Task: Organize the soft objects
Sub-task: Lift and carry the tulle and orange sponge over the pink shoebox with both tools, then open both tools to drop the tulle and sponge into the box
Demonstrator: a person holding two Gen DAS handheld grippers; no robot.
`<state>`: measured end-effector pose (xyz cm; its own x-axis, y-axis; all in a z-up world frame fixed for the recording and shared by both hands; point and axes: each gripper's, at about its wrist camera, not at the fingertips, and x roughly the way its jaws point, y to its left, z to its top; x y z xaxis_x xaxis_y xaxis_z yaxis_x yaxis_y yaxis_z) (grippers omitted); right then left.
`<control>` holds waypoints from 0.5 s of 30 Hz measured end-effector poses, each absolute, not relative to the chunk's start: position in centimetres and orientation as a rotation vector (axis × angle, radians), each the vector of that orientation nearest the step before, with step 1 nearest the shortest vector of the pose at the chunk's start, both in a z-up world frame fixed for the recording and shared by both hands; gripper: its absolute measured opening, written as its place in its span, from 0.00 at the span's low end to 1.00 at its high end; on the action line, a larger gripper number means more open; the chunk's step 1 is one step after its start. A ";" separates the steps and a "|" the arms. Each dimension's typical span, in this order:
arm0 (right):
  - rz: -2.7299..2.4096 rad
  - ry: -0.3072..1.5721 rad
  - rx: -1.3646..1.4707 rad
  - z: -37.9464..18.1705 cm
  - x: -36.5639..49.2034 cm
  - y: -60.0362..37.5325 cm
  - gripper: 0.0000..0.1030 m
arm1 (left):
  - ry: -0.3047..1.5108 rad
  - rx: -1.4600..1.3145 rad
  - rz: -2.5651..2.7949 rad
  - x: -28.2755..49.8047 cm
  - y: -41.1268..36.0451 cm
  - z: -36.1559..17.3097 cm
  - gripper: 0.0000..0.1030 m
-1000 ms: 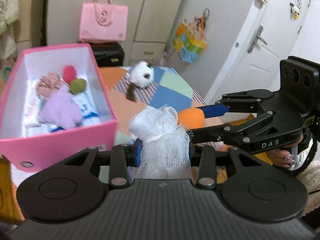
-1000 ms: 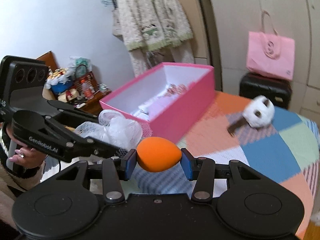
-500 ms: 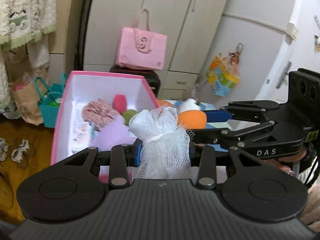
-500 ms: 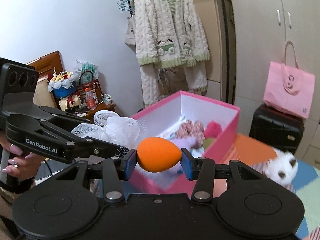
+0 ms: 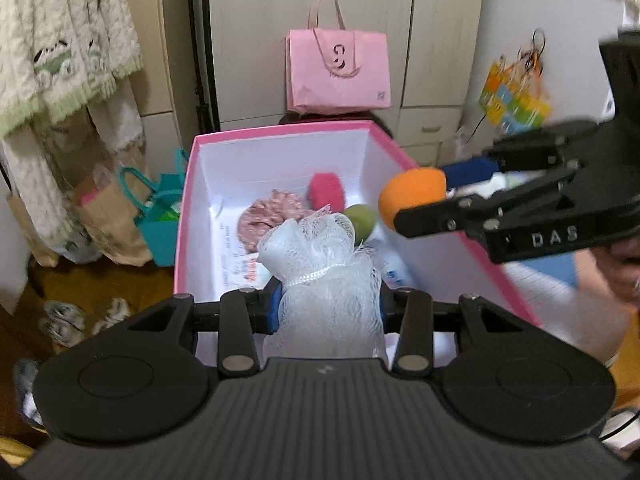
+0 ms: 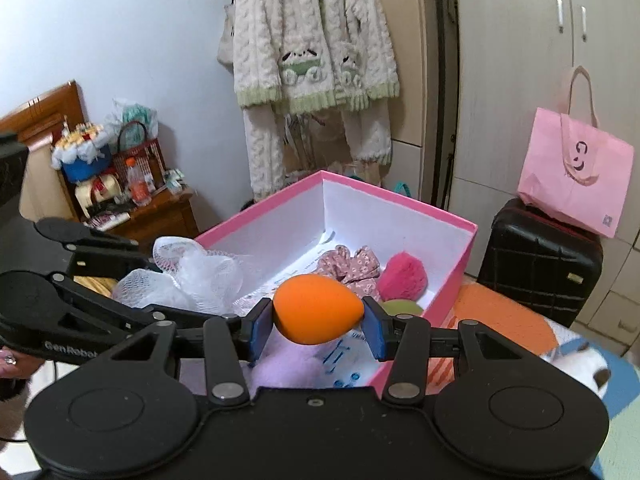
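Note:
A pink box (image 5: 280, 133) with a white inside stands open ahead of both grippers. It holds a floral scrunchie (image 6: 348, 260), a red puff (image 6: 402, 276), a green sponge (image 5: 362, 220) and a lilac fluffy piece (image 6: 296, 372). My left gripper (image 5: 328, 304) is shut on a white mesh bath pouf (image 5: 324, 268), held over the box's near end. My right gripper (image 6: 318, 320) is shut on an orange egg-shaped sponge (image 6: 318, 308), held over the box's right wall. In the left wrist view the orange sponge (image 5: 412, 196) sits just right of the pouf.
A pink tote bag (image 5: 338, 68) rests on a black suitcase (image 6: 540, 252) behind the box, before the wardrobe doors. A knitted cardigan (image 6: 316, 40) hangs to the left. A white plush toy (image 6: 580, 368) lies on the patchwork cover (image 6: 500, 320). A teal bag (image 5: 160, 216) stands on the floor.
Both grippers have swung left with their loads, from beside the box to over it. The plush toy has slid out to the right edge of view.

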<state>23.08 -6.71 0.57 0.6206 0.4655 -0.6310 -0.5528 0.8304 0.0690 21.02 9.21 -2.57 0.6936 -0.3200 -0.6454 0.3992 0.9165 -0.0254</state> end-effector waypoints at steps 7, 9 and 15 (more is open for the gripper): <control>0.584 0.714 -0.214 -0.5 26.3 -5.0 0.52 | 0.747 0.155 -0.407 22.3 9.5 -3.7 0.39; 0.595 0.734 -0.207 -0.8 27.3 -4.7 0.52 | 0.751 0.176 -0.409 22.7 9.4 -3.9 0.39; 0.622 0.807 -0.172 -2.2 29.3 -3.6 0.55 | 0.759 0.181 -0.377 23.2 9.4 -4.0 0.54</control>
